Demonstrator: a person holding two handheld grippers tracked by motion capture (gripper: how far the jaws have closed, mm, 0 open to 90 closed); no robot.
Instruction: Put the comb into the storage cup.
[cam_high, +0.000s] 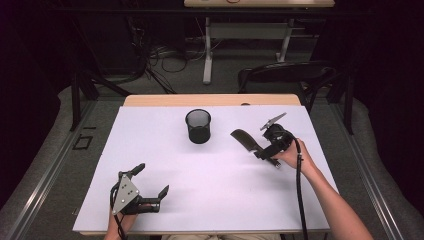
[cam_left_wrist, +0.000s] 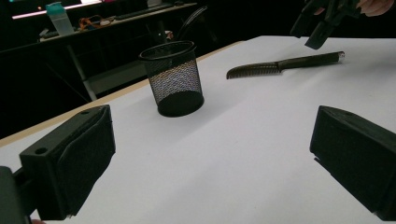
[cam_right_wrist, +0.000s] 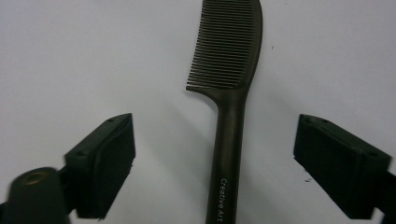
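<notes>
The left gripper rested low at the person's near left with its jaws spread wide, while the right gripper, held in the right hand on an outstretched forearm, also had its jaws wide apart.

Lab/recording rig — black curtains, floor cables, white-topped table.

White table w/ a wood edge at the far side is carrying two things. Black mesh cup is standing upright, well ahead of the left gripper. Dark comb is lying flat btwn the right gripper's spread jaws, teeth pointing away.
</notes>
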